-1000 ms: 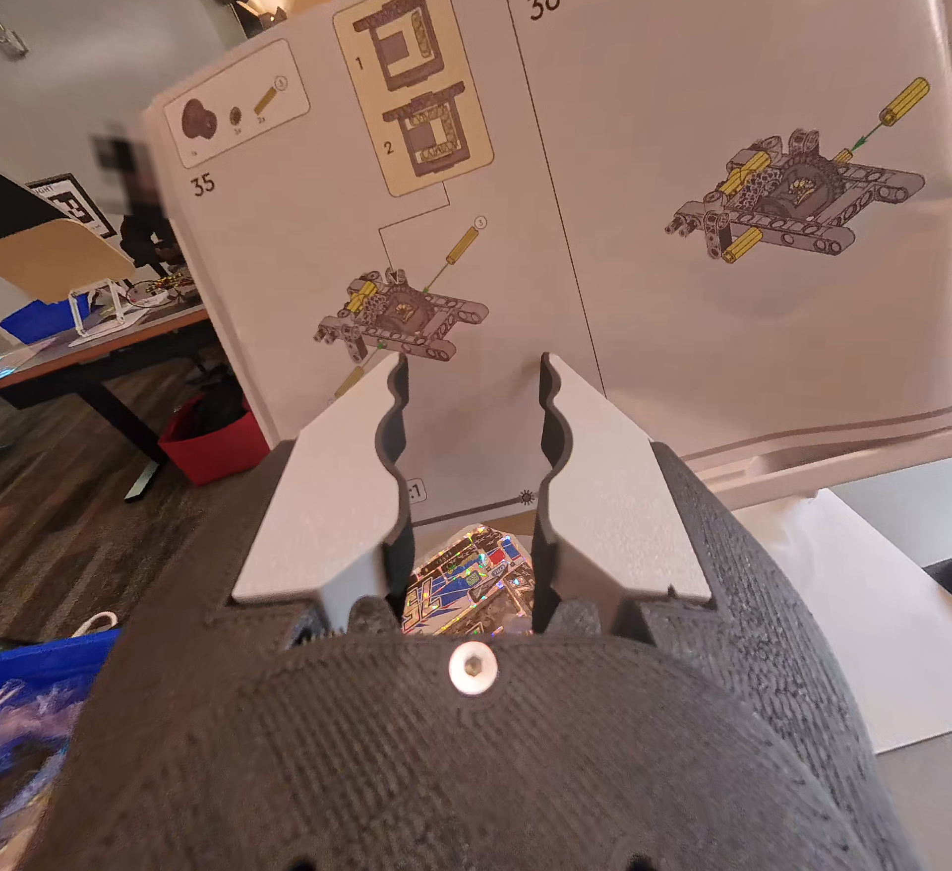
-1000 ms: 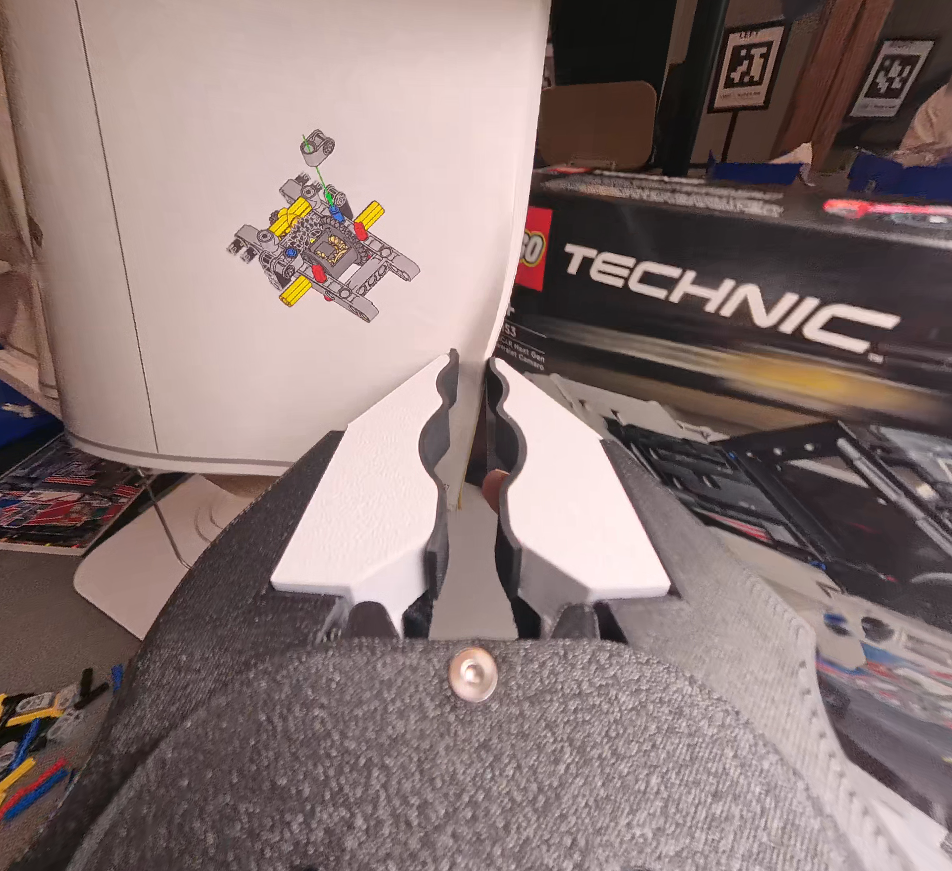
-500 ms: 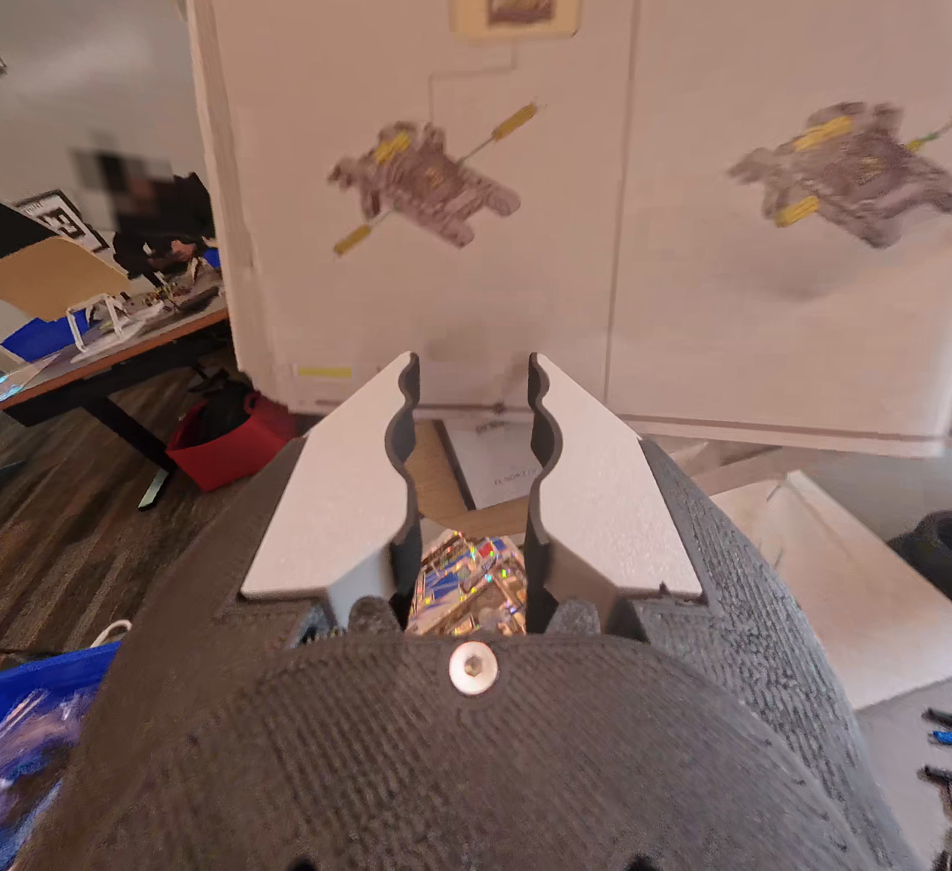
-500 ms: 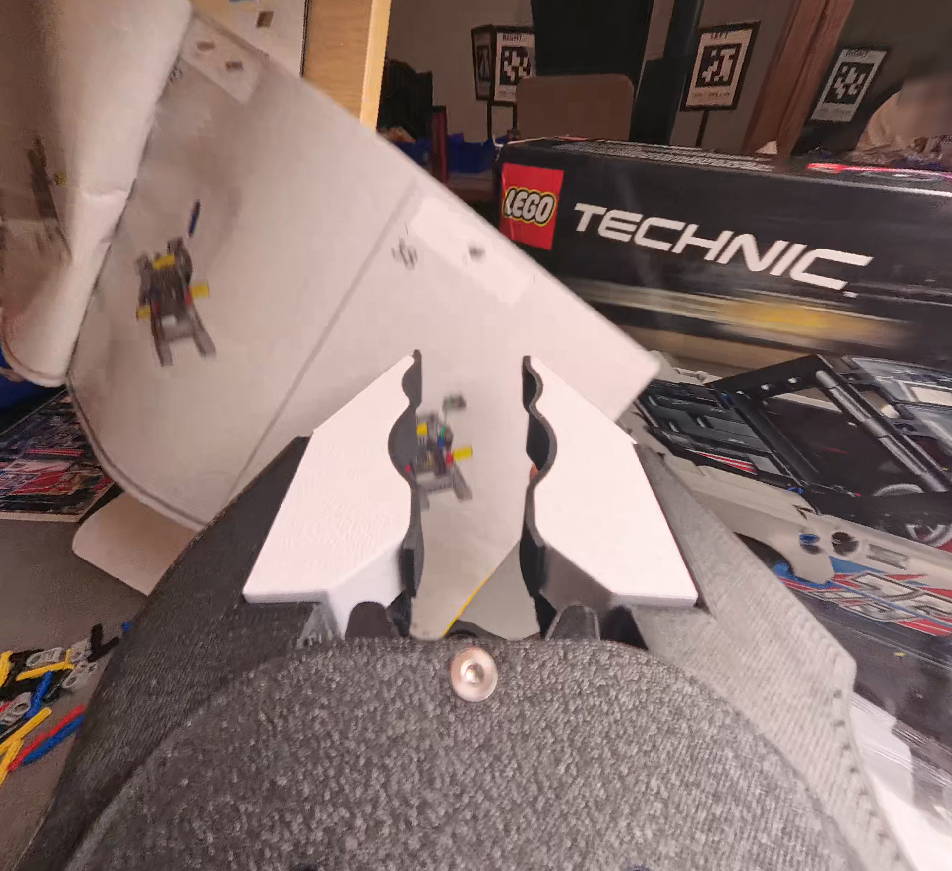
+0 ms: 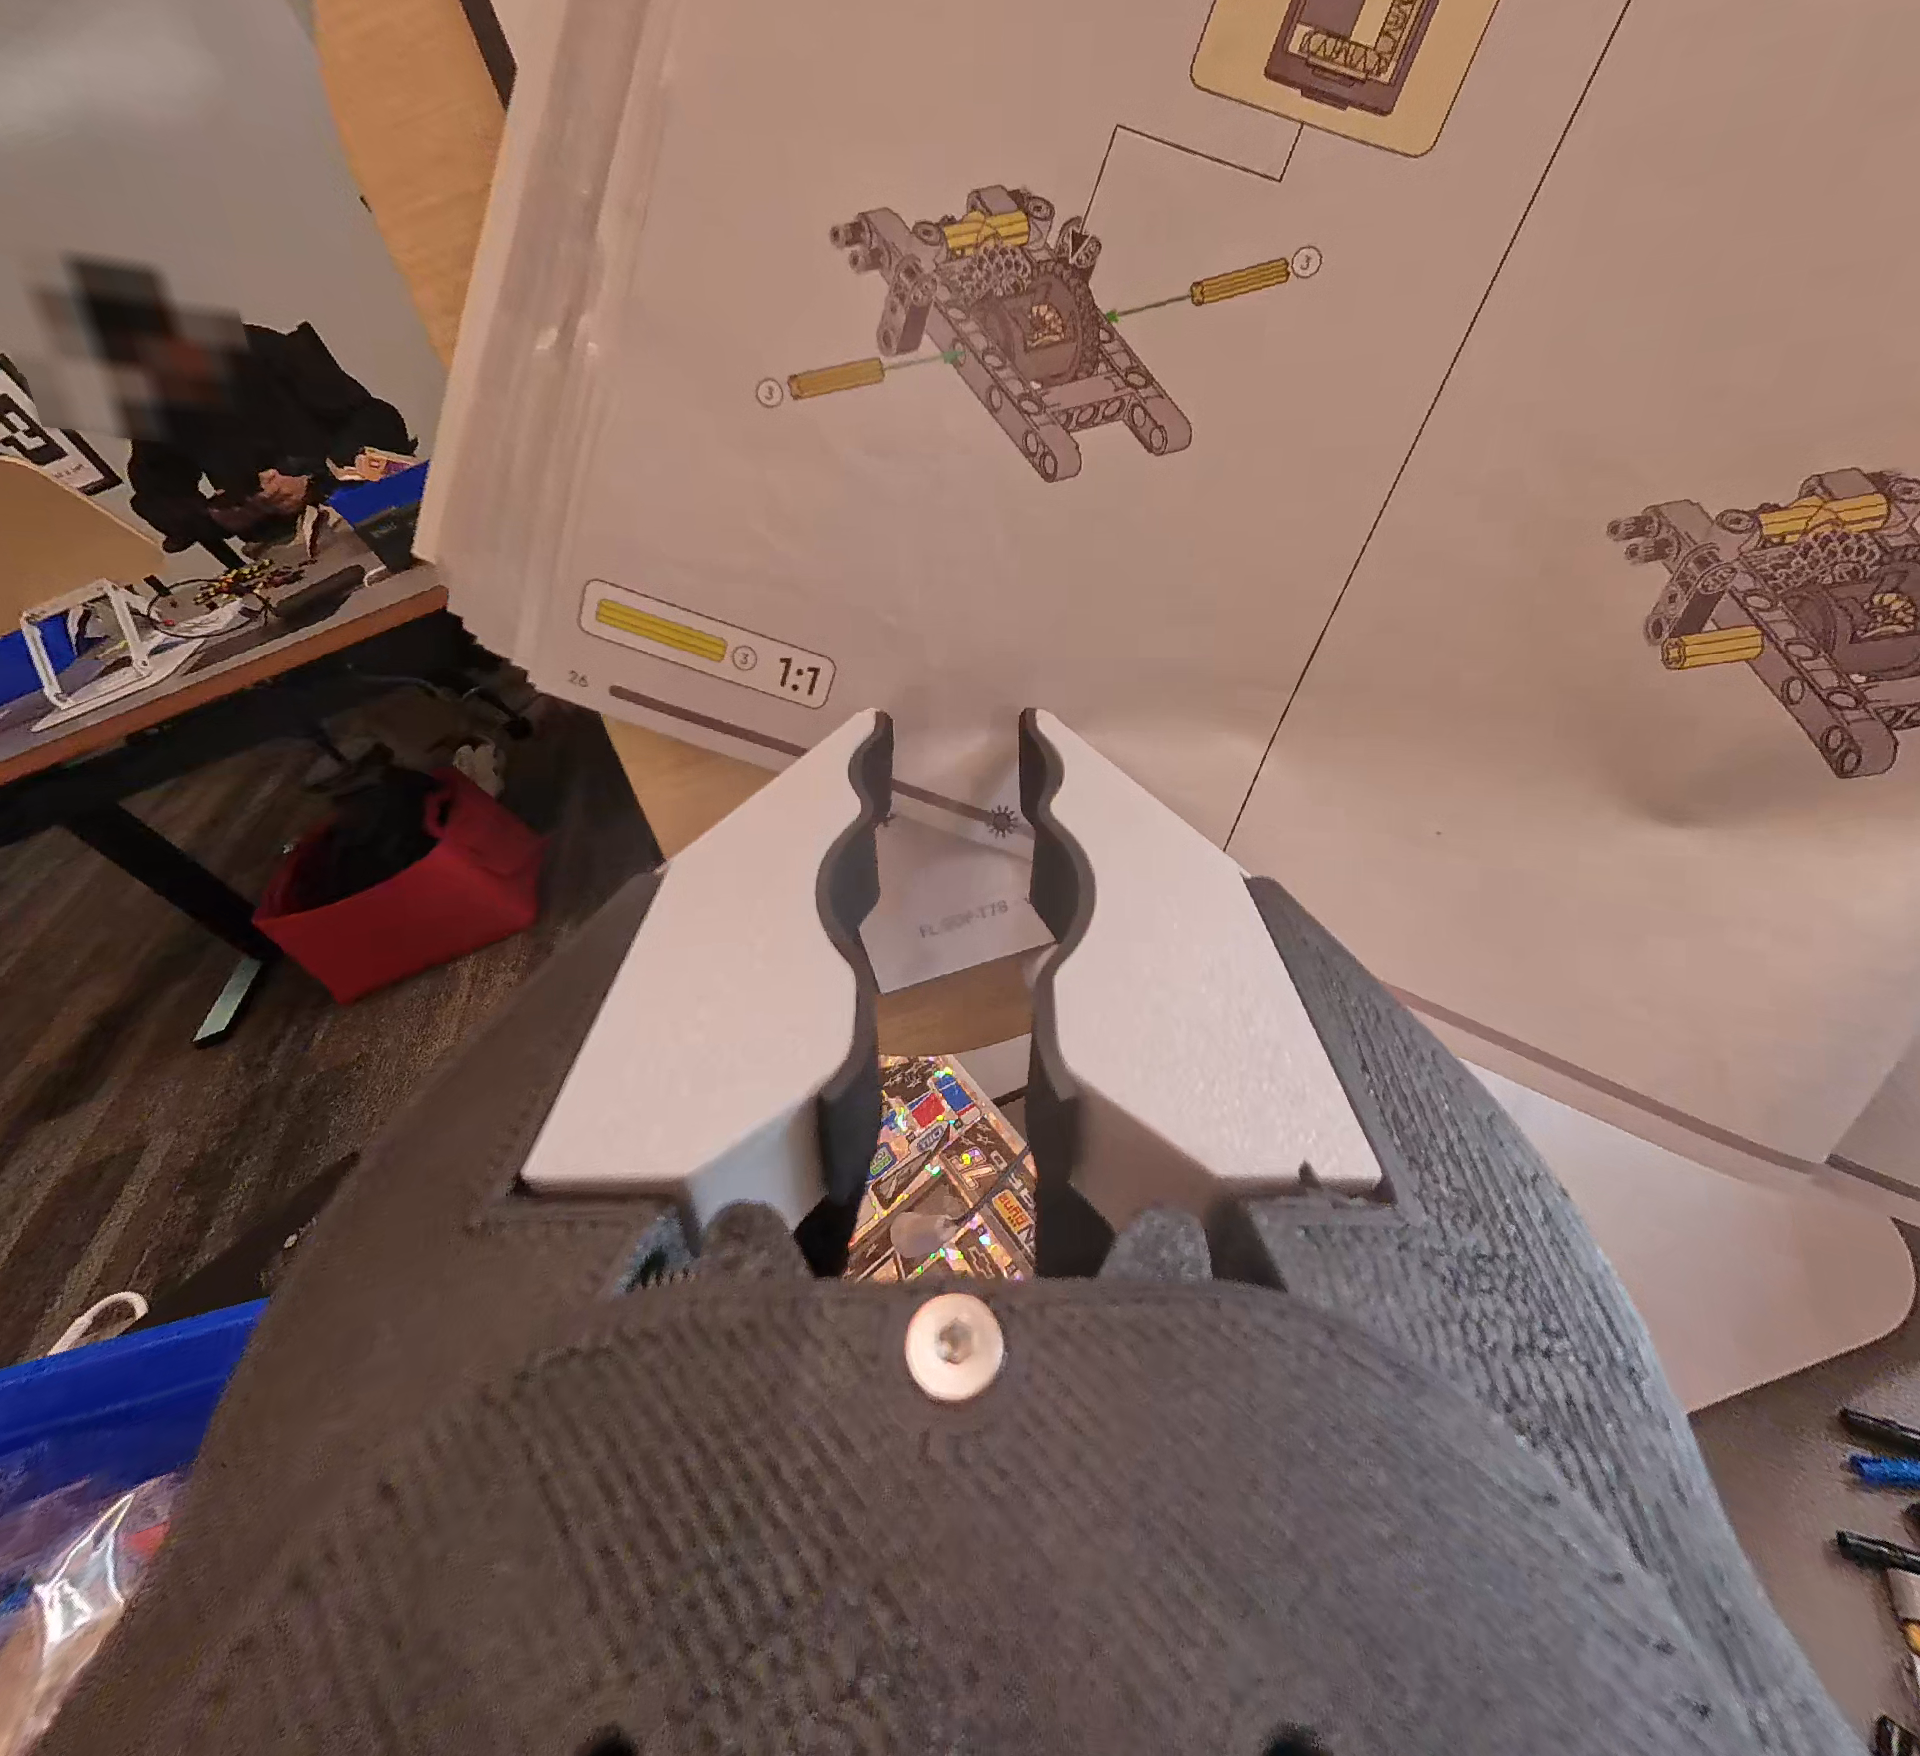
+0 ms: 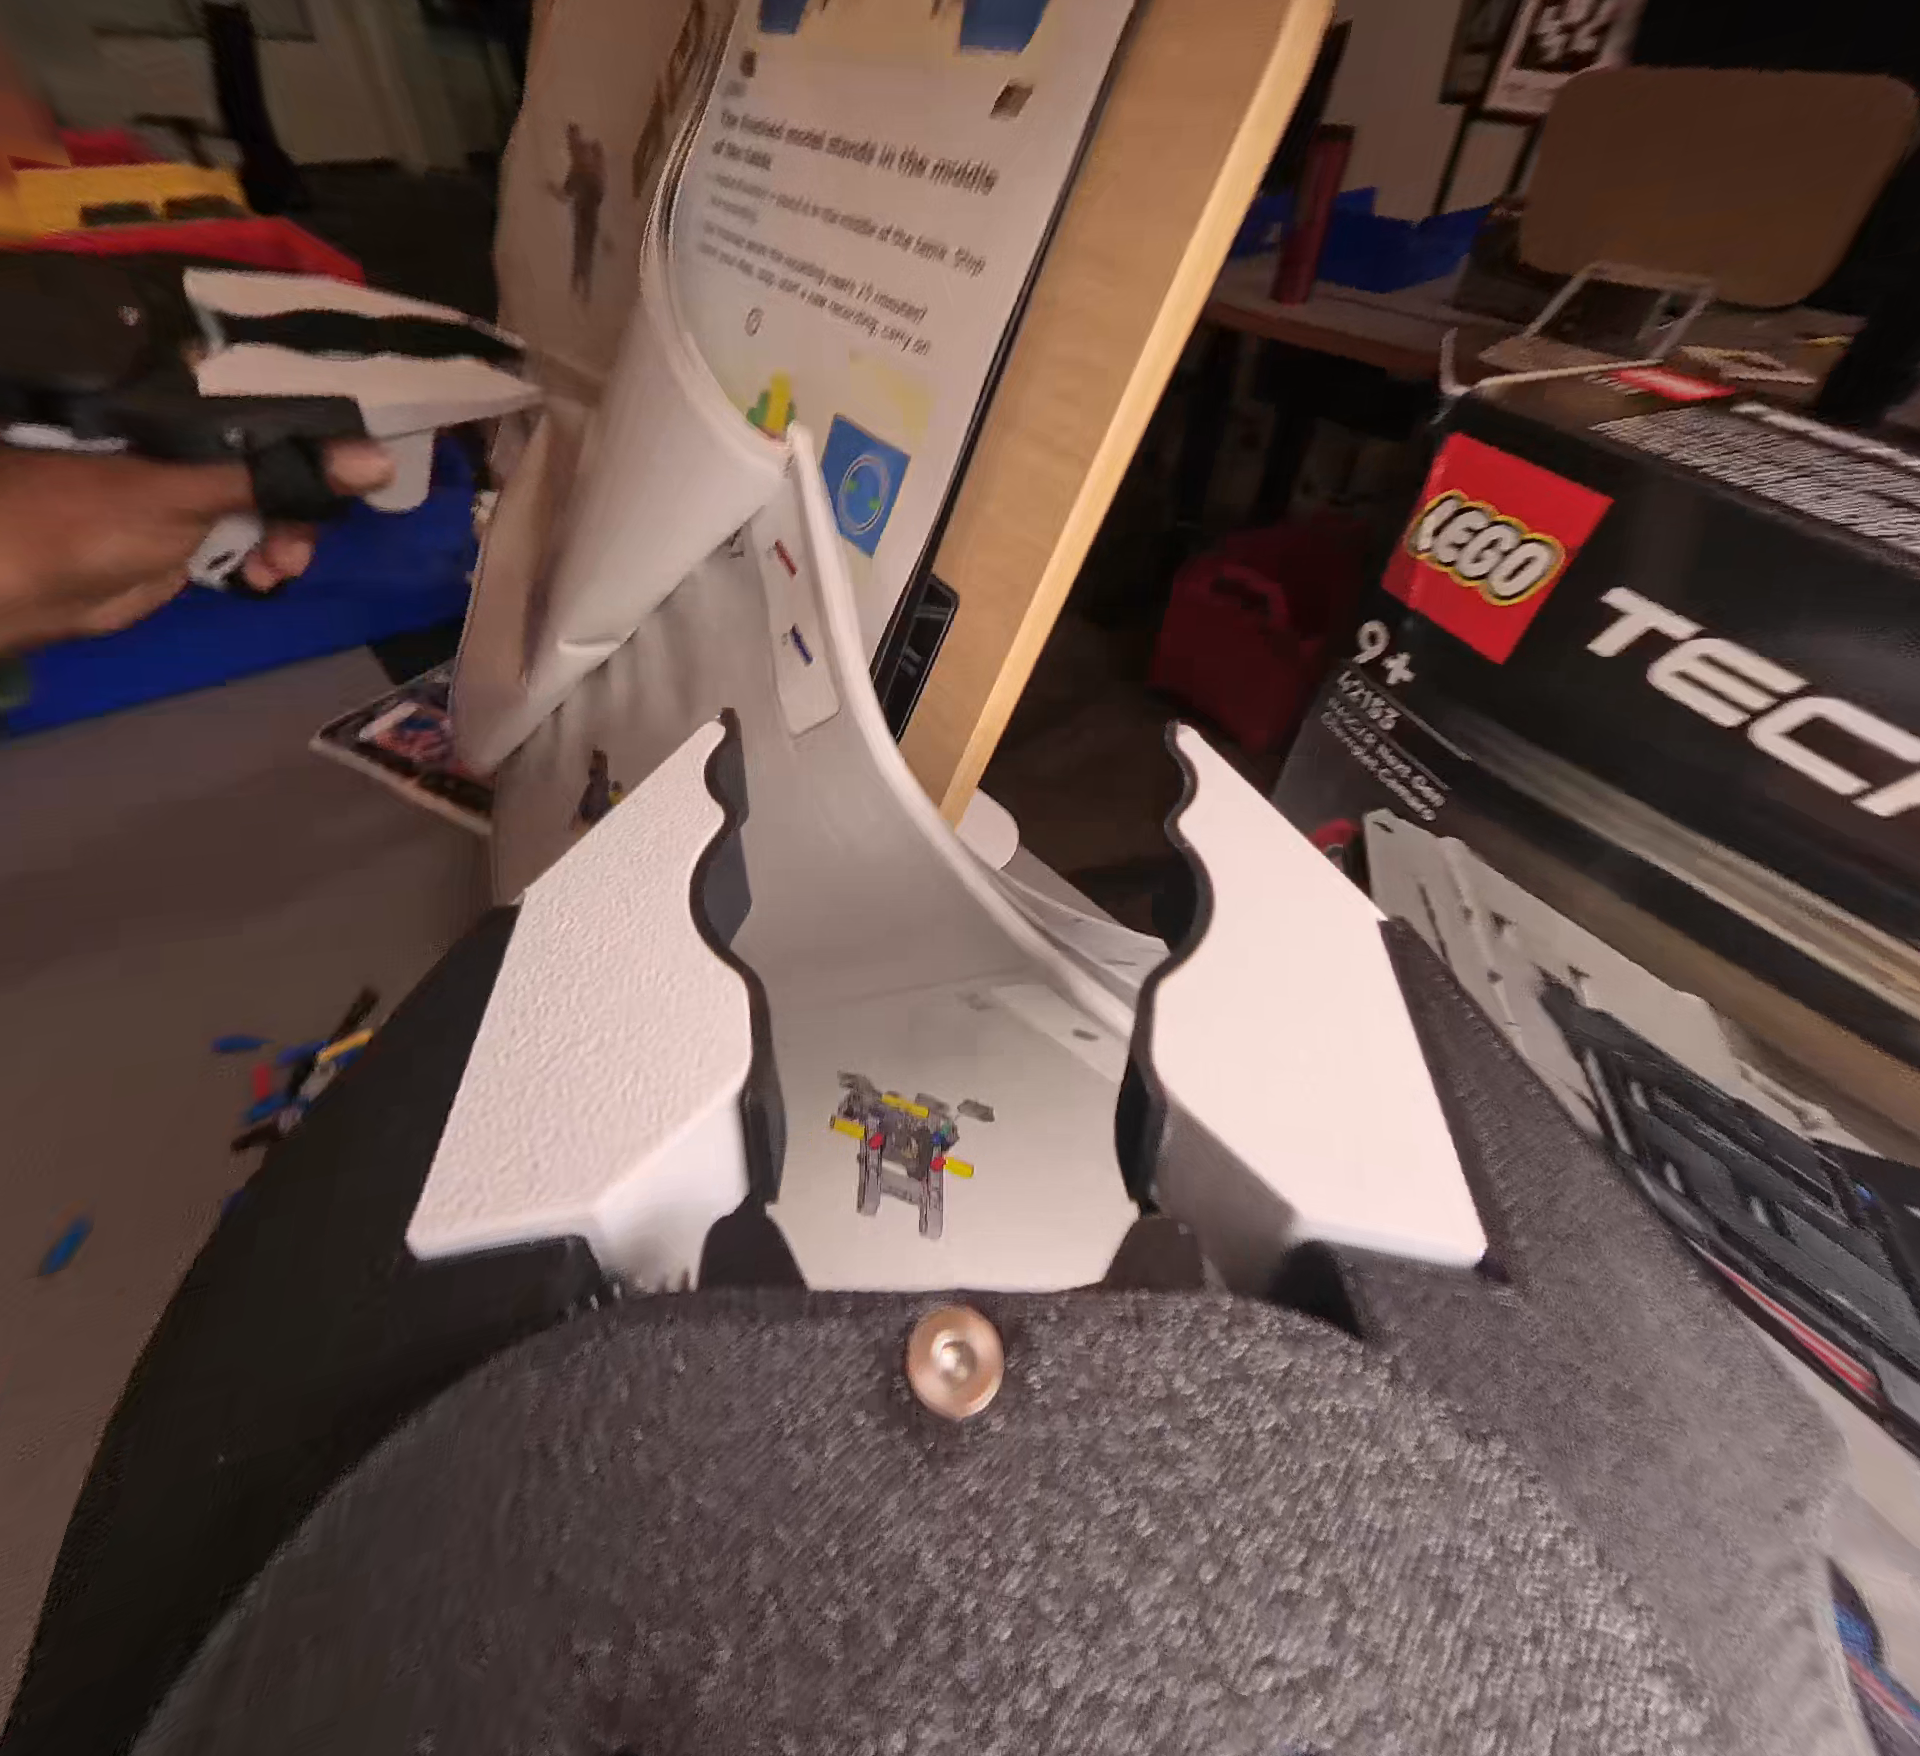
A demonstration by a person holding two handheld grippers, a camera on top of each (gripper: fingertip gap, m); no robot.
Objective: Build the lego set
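Left gripper (image 5: 954, 730): held level and pointing straight at the open instruction booklet (image 5: 1143, 459); its fingers stand a narrow gap apart with the lower edge of a page showing between the tips. I cannot tell whether the pads touch the paper.
Left gripper from the other side: seen in the right wrist view (image 6: 364, 376) at the far left, blurred, reaching in sideways toward the booklet's left pages, with the person's hand (image 6: 114, 543) wrapped around its grip below.
Right gripper (image 6: 951, 750): fingers spread wide, tilted slightly down, gripping nothing; a curling page of the booklet (image 6: 894, 1000) lies in the gap between them.
Booklet: stands upright, propped against a light wooden board (image 6: 1122, 356); several pages bow out and down toward the right gripper.
Lego box (image 6: 1662, 626): black, to the right of the booklet, just behind a printed sheet lying flat.
Loose lego pieces (image 6: 301, 1072): small blue, yellow and black bits scattered on the grey tabletop (image 6: 208, 875), left of the right gripper.
Sticker sheet (image 5: 951, 1176): shiny, on the table under the left gripper.
Background: a red bin (image 5: 405, 885) on the floor beside another table.
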